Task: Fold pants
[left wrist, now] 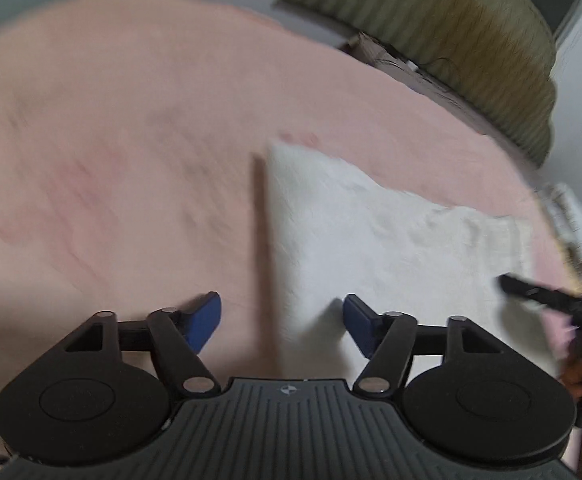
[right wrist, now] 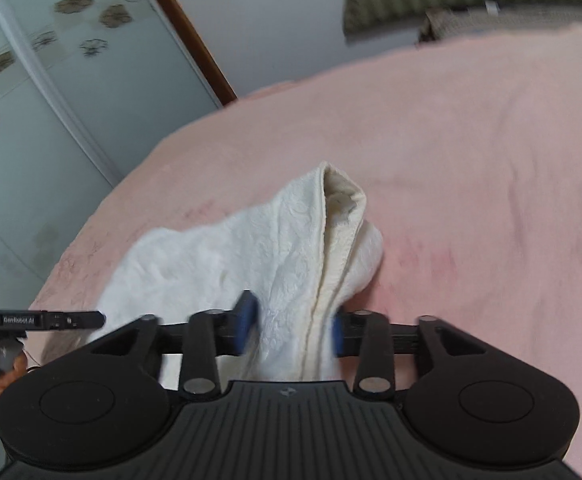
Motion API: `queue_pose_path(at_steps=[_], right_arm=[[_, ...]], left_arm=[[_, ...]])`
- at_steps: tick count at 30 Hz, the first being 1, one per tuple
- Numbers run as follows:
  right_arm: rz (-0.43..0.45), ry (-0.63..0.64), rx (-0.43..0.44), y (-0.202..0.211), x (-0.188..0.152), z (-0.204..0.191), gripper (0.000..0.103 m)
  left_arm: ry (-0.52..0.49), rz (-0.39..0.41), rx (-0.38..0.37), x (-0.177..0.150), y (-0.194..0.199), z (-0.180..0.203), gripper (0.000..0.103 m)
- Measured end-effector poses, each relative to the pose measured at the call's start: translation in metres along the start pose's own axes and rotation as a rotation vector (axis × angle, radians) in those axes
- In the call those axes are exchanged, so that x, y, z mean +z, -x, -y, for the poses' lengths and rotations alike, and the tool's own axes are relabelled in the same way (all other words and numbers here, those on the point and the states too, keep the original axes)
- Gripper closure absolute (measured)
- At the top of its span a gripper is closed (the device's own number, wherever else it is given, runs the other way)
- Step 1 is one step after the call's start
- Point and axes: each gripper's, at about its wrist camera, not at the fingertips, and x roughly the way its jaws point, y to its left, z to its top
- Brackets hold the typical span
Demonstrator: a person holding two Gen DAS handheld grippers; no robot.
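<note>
White textured pants point(left wrist: 379, 236) lie folded on a pink bedspread point(left wrist: 111, 140). In the left wrist view my left gripper point(left wrist: 282, 322) is open and empty, just above the pants' near left edge. In the right wrist view the pants point(right wrist: 251, 252) bunch up between the blue pads of my right gripper point(right wrist: 291, 326). Its jaws are still apart around the thick folded edge; the left pad is blurred. The right gripper also shows at the right edge of the left wrist view point(left wrist: 539, 294).
An olive ribbed headboard point(left wrist: 471, 40) stands behind the bed. A pale wardrobe door with flower prints point(right wrist: 51, 92) is at the left in the right wrist view. The left gripper's handle and a hand point(right wrist: 3, 344) show at the lower left there.
</note>
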Motion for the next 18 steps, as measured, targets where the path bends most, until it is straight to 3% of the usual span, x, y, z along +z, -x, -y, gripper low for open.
queue_pose_path(at_steps=[1,2,3,5,6,8,9,12,18], right_arm=[[-0.015,-0.011,0.005,-0.004,0.0,0.005,0.044],[-0.025,-0.017,0.013,-0.008,-0.001,0.007,0.044],[-0.037,-0.027,0.043,-0.014,-0.002,0.008,0.044],[-0.055,-0.063,0.111,-0.026,-0.005,0.01,0.049],[-0.057,-0.047,0.109,-0.031,-0.007,0.008,0.054],[-0.044,-0.032,0.103,-0.029,-0.009,0.006,0.063],[-0.033,-0.044,0.109,-0.025,-0.009,0.009,0.072],[0.009,-0.072,0.148,-0.012,-0.013,0.01,0.082],[0.084,-0.002,0.218,0.003,0.007,-0.017,0.083]], left_arm=[[0.021,0.002,-0.03,-0.002,-0.004,0.0,0.025],[0.023,0.015,-0.042,-0.003,-0.007,0.002,0.017],[0.015,0.032,-0.056,-0.004,-0.011,0.005,0.015],[-0.008,0.042,-0.094,-0.009,-0.02,0.011,0.021],[-0.024,0.059,-0.074,-0.012,-0.022,0.016,0.034],[-0.097,0.084,-0.02,-0.017,-0.02,0.03,0.076],[-0.118,0.112,-0.018,-0.02,-0.015,0.032,0.092],[-0.172,0.196,-0.025,-0.03,0.002,0.041,0.096],[-0.305,0.368,0.061,-0.027,0.034,0.066,0.097]])
